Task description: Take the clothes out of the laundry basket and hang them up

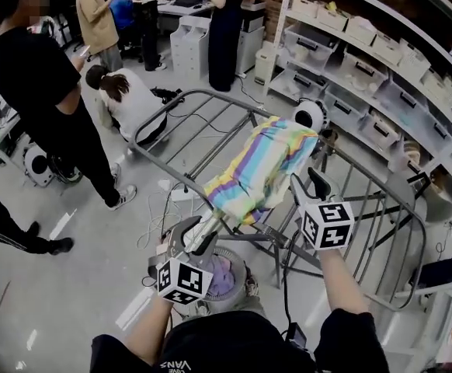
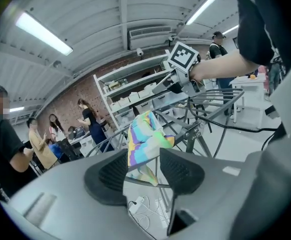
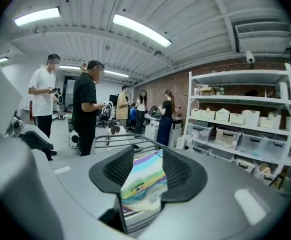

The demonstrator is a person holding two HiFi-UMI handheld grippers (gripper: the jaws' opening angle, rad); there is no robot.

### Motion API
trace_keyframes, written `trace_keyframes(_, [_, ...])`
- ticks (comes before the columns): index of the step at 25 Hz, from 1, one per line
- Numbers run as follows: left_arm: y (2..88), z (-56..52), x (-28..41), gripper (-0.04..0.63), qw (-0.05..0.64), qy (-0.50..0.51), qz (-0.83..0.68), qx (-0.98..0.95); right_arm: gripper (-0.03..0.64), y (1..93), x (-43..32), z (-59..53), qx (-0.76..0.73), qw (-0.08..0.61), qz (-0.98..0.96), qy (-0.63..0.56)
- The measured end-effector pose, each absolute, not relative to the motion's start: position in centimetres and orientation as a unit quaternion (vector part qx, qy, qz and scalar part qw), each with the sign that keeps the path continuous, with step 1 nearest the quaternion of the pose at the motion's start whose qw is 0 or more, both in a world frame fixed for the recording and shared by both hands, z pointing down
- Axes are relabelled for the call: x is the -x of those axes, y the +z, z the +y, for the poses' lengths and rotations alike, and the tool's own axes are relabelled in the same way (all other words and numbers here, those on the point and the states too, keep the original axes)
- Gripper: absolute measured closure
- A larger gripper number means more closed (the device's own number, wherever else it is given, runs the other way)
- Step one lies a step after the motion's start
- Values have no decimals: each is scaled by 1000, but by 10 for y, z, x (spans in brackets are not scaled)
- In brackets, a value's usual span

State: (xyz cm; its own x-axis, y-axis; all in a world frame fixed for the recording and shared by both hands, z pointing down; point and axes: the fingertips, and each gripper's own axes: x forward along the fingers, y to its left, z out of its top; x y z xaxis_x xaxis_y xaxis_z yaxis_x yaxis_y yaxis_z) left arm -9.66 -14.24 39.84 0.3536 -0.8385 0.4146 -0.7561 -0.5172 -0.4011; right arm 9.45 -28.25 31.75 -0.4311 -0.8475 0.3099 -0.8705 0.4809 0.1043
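A rainbow-striped cloth (image 1: 265, 165) lies draped over the bars of a grey metal drying rack (image 1: 210, 99). My left gripper (image 1: 199, 235) is just below the cloth's near lower end, jaws apart, nothing clamped. In the left gripper view the cloth (image 2: 143, 139) shows beyond the open left gripper (image 2: 143, 159), with a rack bar crossing low between the jaws. My right gripper (image 1: 307, 183) hovers at the cloth's right side, open and empty. The right gripper view has the cloth (image 3: 145, 179) past the right gripper (image 3: 148, 166). Under my arms stands the laundry basket (image 1: 234, 253), with purple clothes (image 1: 220, 277) inside.
Several people stand at the back left, and one crouches (image 1: 125, 92) beside the rack's far end. Shelves with storage bins (image 1: 381, 61) line the right side. Cables (image 1: 175, 200) trail on the floor under the rack. A white round device (image 1: 311, 113) sits by the rack's far right corner.
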Motion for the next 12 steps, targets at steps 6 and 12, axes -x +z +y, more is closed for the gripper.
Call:
trace_keyframes(6, [401,-110,114,423,65,-279,471,834,445,321,-63,-208,-514,136,-846,27])
trace_keyframes(12, [407,-84,109,423,48,-267,480,834,445,340,-48,-155,-498,121,-858,35])
